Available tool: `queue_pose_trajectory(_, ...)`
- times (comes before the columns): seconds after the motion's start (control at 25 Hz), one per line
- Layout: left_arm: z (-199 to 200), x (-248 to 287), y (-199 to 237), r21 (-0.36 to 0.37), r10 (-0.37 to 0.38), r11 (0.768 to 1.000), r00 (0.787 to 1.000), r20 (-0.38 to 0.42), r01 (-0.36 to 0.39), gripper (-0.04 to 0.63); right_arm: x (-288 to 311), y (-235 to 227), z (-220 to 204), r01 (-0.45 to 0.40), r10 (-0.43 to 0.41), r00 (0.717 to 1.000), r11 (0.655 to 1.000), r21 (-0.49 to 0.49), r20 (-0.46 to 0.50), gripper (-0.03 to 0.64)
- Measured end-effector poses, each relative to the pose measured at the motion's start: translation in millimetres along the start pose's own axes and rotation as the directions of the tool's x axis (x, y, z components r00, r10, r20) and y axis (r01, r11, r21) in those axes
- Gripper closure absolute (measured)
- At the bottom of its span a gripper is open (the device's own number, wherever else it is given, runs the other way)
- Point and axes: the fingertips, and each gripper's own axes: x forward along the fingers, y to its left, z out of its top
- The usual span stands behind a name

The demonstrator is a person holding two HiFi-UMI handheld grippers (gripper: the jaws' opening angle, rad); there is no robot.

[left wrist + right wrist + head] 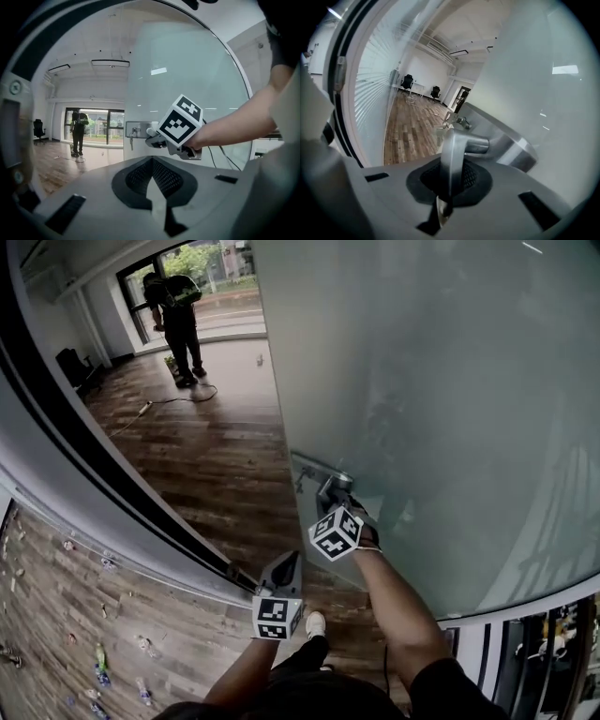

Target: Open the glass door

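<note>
The room has a brown wooden plank floor (216,465) and white walls. A big bright window (211,277) sits at the upper left of the head view. A person in dark clothes (176,320) stands in front of that window, far from the door, with a thin cable (169,401) lying on the floor near their feet. In the left gripper view, a black office chair (38,129) stands at the far left by the wall.

The tall frosted glass door (422,381) fills the right side of the head view. Its dark door frame (84,446) curves down the left side. There is a wide gap between the door and the frame, and the floor shows through it.

The shiny silver metal door handle (457,150) sticks out near the door's edge, in the middle of the head view. The right gripper (334,491) is pinching this handle, and its two jaws squeeze the bar from both sides.

The left gripper (281,570) is lower in the head view, near the bottom middle and apart from the door. Its jaws are pressed together and hold nothing.
</note>
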Motion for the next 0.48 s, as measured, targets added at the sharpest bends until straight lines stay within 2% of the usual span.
queue_pose_trajectory(0.08, 7, 23, 4, -0.007, -0.011, 1.0, 1.0, 0.008, 0.012, 0.592, 16, -25, -4, 0.014, -0.014, 1.0, 1.0, 0.02, -0.013, 0.601)
queue_pose_trajectory(0.24, 12, 65, 12, -0.066, -0.038, 0.997, 0.999, 0.001, 0.038, 0.592, 52, -72, -18, 0.042, -0.04, 0.998, 0.997, 0.059, -0.046, 0.601)
queue_pose_trajectory(0.48, 33, 110, 23, -0.022, -0.057, 0.998, 0.998, 0.015, 0.057, 0.592, 85, -140, -36, 0.088, -0.078, 0.993, 0.991, 0.103, -0.093, 0.601)
